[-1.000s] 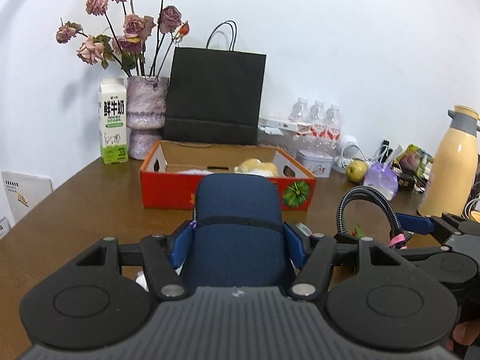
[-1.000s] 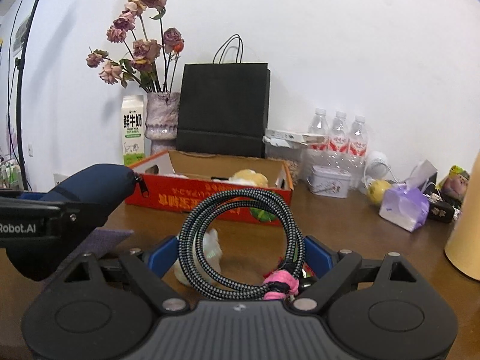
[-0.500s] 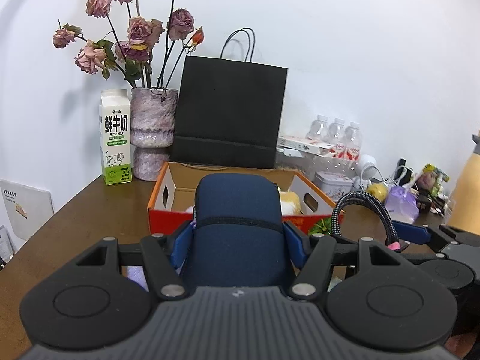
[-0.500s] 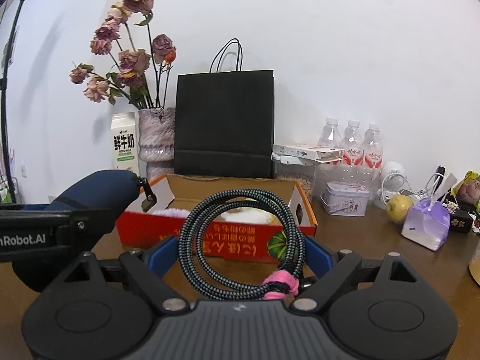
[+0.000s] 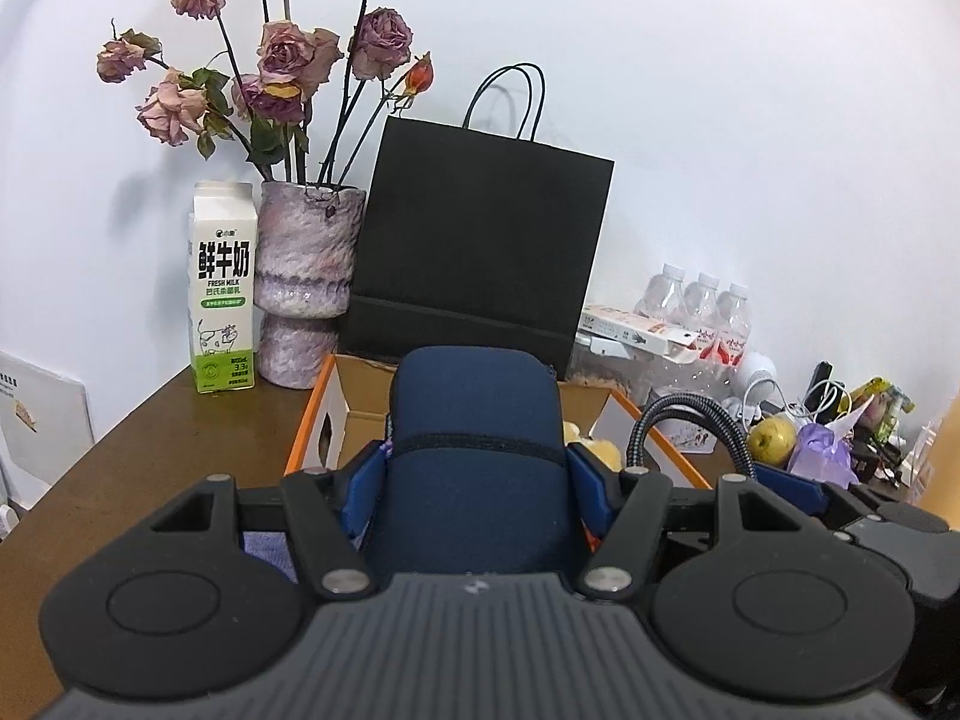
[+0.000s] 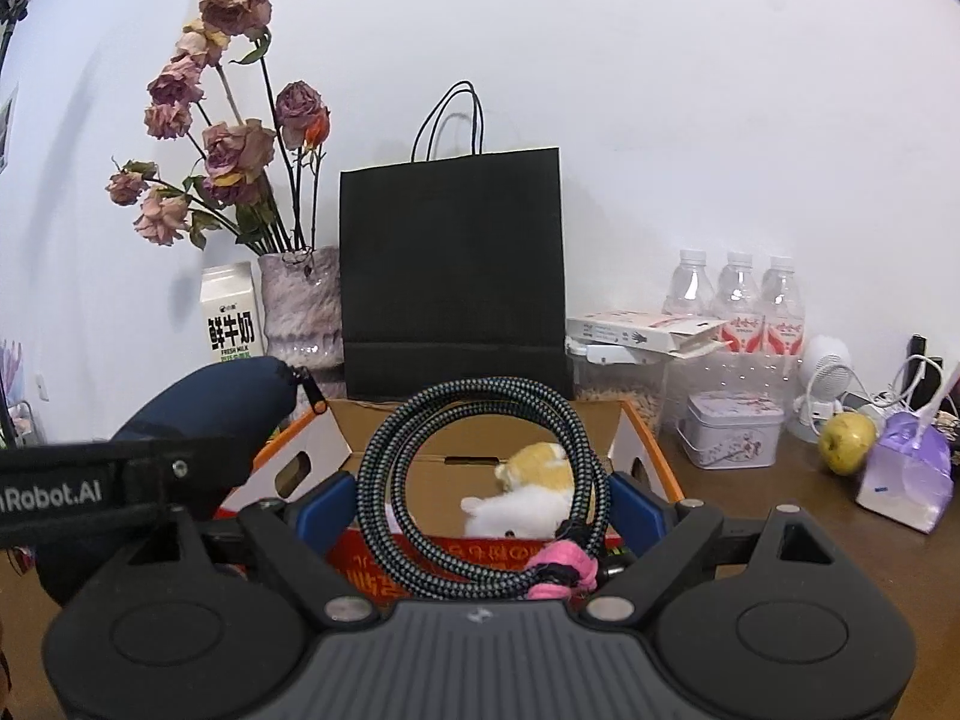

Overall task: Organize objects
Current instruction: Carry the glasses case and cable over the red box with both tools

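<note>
**Both grippers loaded, held at the open box**

Your left gripper (image 5: 477, 474) is clamped on a navy pouch (image 5: 474, 420); its blue pads (image 5: 591, 495) press the pouch's two sides; the pouch's long axis runs straight ahead along the fingers, its rounded far end pointing toward the black bag (image 5: 480, 246) at the wall; in the right wrist view the same pouch (image 6: 204, 408) appears at the left, tilted with its zipper pull (image 6: 315, 402) at the raised far end, above the box's near left corner.

Your right gripper (image 6: 483, 507) is clamped on a coiled braided cable (image 6: 480, 480); the coil stands upright between the blue pads (image 6: 639, 507), its flat face turned toward the camera; a pink tie (image 6: 561, 567) binds it at the lower right; from the left wrist view only the top arc of the cable (image 5: 690, 420) shows, at the right.

The orange cardboard box (image 6: 651, 456) sits on the brown table (image 5: 150, 450), open at the top, just ahead of both grippers; a white and yellow plush toy (image 6: 528, 489) lies inside, seen through the coil.

Behind the box stands the black bag; left of it a vase (image 5: 306, 282) of dried roses and a milk carton (image 5: 223, 288); right of it three water bottles (image 6: 738, 300), a tin (image 6: 735, 429), a small white fan (image 6: 825, 384) and a green apple (image 6: 846, 432).
</note>
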